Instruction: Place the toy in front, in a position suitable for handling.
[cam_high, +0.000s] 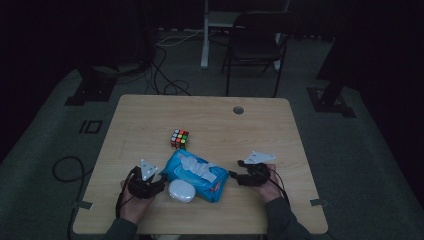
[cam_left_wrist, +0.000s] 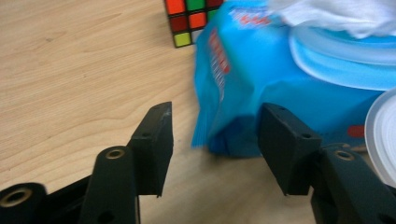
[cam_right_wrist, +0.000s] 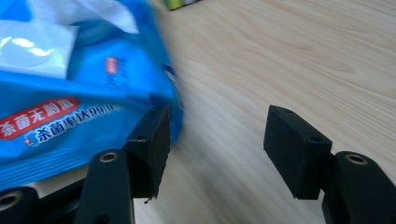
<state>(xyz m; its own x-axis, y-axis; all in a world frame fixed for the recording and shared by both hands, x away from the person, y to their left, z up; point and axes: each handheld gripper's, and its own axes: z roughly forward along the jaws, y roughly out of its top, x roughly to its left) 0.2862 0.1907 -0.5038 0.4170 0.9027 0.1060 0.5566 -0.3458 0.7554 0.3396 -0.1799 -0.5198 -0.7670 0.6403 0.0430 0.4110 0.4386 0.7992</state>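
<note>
- Presently we find a blue wipes pack lying on the near half of the wooden table, between the two hand-held grippers.
- We note a white tissue drawn out of the pack's top opening and resting loosely on the blue wrapper.
- We see a white round lid just beside the pack's near left edge, touching or almost touching it; we cannot tell which.
- We record a colour cube standing just beyond the pack's far left corner, apart from both grippers.
- We observe the left gripper at the pack's left end. In the left gripper view its jaws stand part-way apart, with the pack's crimped corner ahead of the gap; neither pad presses on the wrapper.
- We observe the right gripper at the pack's right end. In the right gripper view its left pad sits close against the wrapper's edge, while the other pad stands over bare wood; nothing is clamped between them.
- We judge both tools to be holding nothing, each with an open gap.
- We note the person's hands come in from the near edge, one behind each gripper.
- We also record a dark chair on the floor beyond the table's far edge.
</note>
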